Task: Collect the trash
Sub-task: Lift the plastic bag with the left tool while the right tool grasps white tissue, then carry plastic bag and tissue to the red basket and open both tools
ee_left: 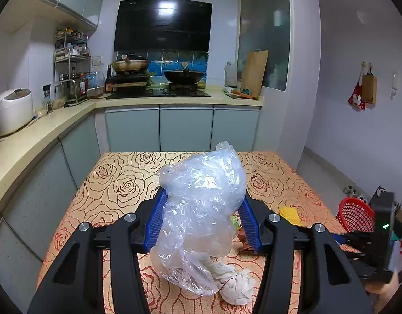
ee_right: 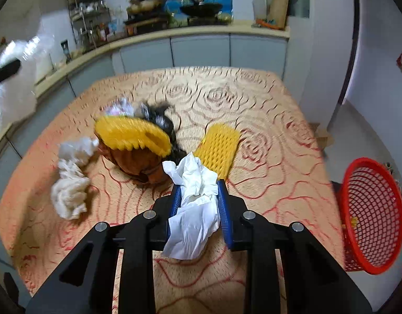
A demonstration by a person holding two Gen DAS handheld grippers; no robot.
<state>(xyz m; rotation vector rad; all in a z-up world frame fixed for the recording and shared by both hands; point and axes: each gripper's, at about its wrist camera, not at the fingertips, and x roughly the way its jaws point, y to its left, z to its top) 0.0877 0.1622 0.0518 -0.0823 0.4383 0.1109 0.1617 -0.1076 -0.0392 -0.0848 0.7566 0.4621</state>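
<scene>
My left gripper (ee_left: 202, 198) is shut on a crumpled clear plastic bag (ee_left: 201, 198) and holds it above the table; the bag also shows at the left edge of the right wrist view (ee_right: 15, 83). My right gripper (ee_right: 198, 193) is shut on a crumpled white tissue (ee_right: 195, 209) above the table. On the rose-patterned tablecloth (ee_right: 266, 136) lie a wad of off-white paper (ee_right: 70, 180), a brown crumpled wrapper (ee_right: 138, 162), two yellow spiked plastic pieces (ee_right: 221, 146), and dark and pale scraps (ee_right: 148, 110). A red mesh basket (ee_right: 371, 217) stands off the table's right edge.
A kitchen counter (ee_left: 44, 128) runs along the left and back, with a rice cooker (ee_left: 12, 110), spice rack and stove with pans. A white wall and doorway are on the right. The basket also shows in the left wrist view (ee_left: 355, 214).
</scene>
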